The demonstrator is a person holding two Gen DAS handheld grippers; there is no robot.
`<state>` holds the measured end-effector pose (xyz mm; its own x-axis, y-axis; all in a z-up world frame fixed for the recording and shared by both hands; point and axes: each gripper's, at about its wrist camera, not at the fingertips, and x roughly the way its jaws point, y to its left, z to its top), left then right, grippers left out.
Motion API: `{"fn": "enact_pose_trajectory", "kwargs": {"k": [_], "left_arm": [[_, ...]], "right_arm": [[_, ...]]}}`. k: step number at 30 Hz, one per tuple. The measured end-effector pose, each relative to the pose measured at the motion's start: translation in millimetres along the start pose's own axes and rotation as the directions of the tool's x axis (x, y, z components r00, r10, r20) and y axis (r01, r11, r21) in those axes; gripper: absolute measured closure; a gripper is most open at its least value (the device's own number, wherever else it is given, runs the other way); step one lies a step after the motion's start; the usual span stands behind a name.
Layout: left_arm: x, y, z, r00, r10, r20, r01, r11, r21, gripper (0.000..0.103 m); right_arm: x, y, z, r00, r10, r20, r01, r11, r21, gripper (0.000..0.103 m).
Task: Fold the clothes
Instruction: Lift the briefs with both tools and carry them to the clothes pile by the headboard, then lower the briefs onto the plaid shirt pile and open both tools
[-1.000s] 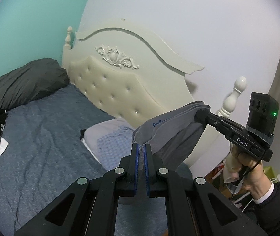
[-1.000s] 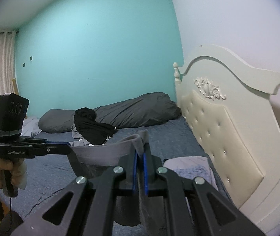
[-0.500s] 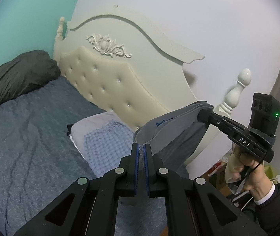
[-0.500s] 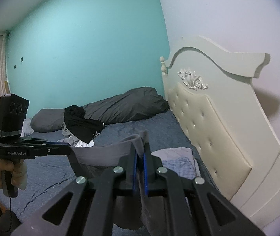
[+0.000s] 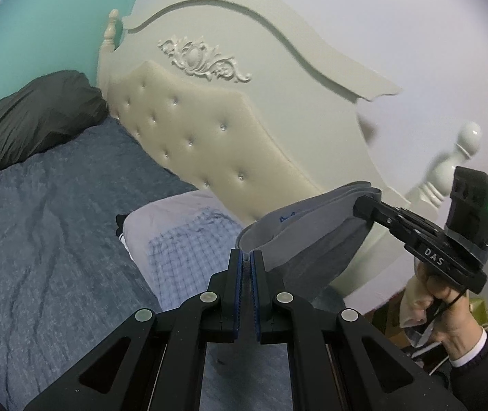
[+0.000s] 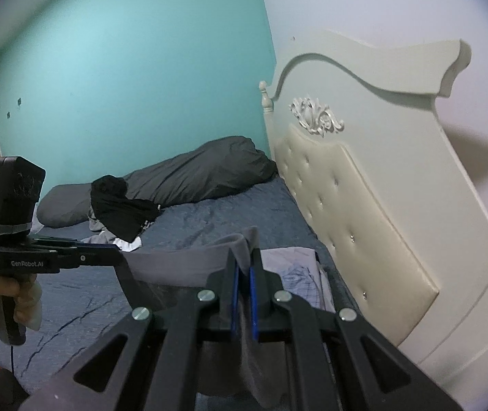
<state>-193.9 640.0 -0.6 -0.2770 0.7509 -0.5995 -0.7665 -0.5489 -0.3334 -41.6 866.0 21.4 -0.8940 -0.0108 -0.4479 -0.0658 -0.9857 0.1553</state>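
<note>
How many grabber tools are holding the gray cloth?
2. The left gripper pinches one end of the gray cloth, and the right gripper pinches the other end, stretching it above the bed.

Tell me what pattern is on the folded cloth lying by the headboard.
A blue-and-white check on the folded cloth, clearest in the left wrist view.

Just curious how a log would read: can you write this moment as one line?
stage: lifted | left claw: shut on grey garment | right claw: shut on grey garment | held over bed
</note>
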Motion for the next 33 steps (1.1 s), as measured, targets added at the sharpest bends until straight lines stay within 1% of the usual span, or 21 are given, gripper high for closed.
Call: {"fn": "enact_pose_trajectory", "kwargs": {"k": [4,11,19,26,33], "left_arm": [[24.0,15.7,10.5,1.000,0.020,-0.014,-0.020,1.000,-0.020,0.098],[73.7,55.3,21.7,0.997,0.053,-0.048,-0.056,0.996,-0.071,0.098],[130.7,99.2,26.4,0.992,0.069,-0.103,-0.081,0.989,-0.123,0.098],[183.1,135.1,20.2,0.985,0.055,-0.164,-0.087,0.977,-0.192,0.098],[225.1,162.0,9.5,0.975,0.061,-0.214,-0.112,0.967,-0.231,0.098]], "right_arm": [[26.3,-9.7,5.4,1.000,-0.011,-0.026,0.011,1.000,-0.005,0.098],[81.1,-22.2,9.5,0.995,-0.028,-0.093,0.027,1.000,-0.015,0.098],[150.2,-40.0,5.6,0.982,-0.044,-0.183,0.039,0.999,-0.030,0.098],[209.1,-53.9,-5.6,0.962,-0.049,-0.269,0.048,0.999,-0.009,0.098],[261.3,-60.0,-17.3,0.932,-0.072,-0.356,0.064,0.997,-0.033,0.098]]}}
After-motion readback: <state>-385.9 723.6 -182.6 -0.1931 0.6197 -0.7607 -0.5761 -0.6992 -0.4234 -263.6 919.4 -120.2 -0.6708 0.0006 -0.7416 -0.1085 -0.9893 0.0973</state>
